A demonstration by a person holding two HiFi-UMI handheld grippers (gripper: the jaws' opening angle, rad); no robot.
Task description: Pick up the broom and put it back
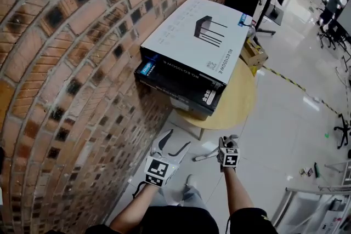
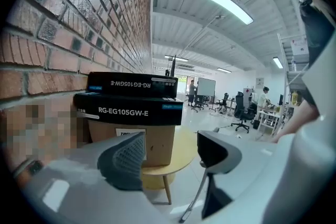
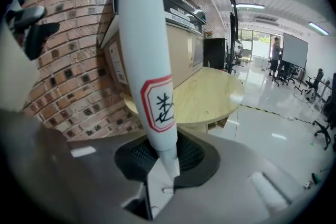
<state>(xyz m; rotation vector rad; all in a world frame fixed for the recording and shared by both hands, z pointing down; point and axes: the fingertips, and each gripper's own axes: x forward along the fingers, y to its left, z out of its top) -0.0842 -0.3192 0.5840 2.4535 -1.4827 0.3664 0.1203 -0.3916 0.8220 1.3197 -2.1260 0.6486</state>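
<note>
Right gripper clamped on the broom handle. In the right gripper view the white handle, which bears a red-bordered label, stands between the two dark pads. It narrows where they press on it and rises steeply out of the top of the frame. Behind it are the brick wall and the wall-side edge of the round wooden table. The broom's head is in no view.

In the head view the right gripper is held low over the pale floor, short of the table's near edge. A pale bar juts from it towards the left gripper; it cannot be told whether this is part of the broom.

The left gripper has its jaws apart with nothing between them. Through the gap show the table top and a cardboard box under two stacked black boxes. The two grippers are near one another but apart.
</note>
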